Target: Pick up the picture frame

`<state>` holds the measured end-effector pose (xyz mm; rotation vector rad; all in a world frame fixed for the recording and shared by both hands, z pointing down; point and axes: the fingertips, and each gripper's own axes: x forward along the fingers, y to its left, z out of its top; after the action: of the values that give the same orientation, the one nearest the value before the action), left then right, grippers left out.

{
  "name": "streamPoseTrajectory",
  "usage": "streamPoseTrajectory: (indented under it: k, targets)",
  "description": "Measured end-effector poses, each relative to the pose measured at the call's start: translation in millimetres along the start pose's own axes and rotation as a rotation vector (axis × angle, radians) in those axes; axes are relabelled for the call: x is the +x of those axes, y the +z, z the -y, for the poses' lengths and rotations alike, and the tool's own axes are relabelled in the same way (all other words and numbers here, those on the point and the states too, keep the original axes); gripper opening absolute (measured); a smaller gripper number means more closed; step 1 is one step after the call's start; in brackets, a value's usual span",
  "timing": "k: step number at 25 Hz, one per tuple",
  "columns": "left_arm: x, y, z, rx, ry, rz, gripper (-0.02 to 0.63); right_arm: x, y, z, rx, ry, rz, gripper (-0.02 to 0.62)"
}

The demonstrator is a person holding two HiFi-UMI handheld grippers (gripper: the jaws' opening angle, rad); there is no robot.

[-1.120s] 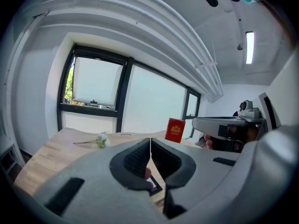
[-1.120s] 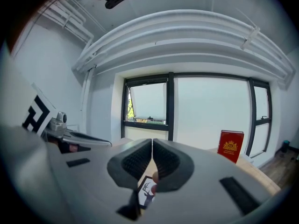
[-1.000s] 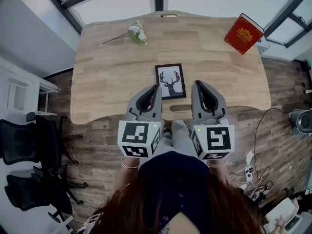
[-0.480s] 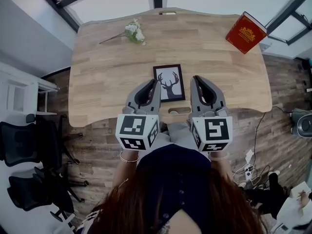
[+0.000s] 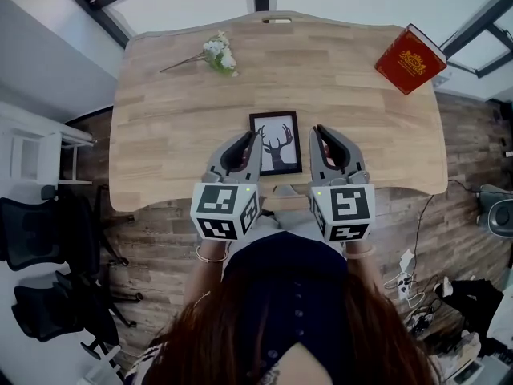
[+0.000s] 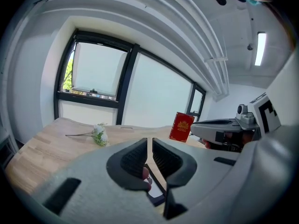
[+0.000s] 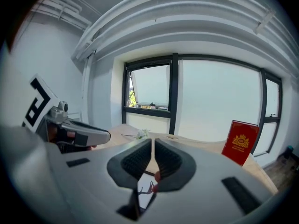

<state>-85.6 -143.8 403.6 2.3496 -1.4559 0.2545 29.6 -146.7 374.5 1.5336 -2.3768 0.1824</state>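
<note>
Two clenched claws flank a picture frame on a wooden bench.

The pale wooden bench (image 5: 160,135) fills the head view, with black office chairs (image 5: 48,239) on the floor to its left. The left claw (image 5: 255,137) and right claw (image 5: 314,131) hang over its near edge. Each has its jaws pressed together on nothing and carries a cube of black-and-white square markers. A red book (image 5: 409,58) stands at the far right corner; its cover bears a gold crest with lettering too small to read. The picture frame (image 5: 276,142), black with a deer-head print, lies flat between the claw tips, just beside both. A white flower sprig (image 5: 216,54) lies at the far left.
</note>
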Motion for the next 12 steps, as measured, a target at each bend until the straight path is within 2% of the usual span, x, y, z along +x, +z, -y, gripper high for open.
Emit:
streamPoseTrajectory:
  k: [12]
  targets:
    - [34.4, -21.6, -17.1, -0.037, 0.019, -0.079, 0.032, 41.9, -36.5, 5.9, 0.008, 0.071, -0.116, 0.028]
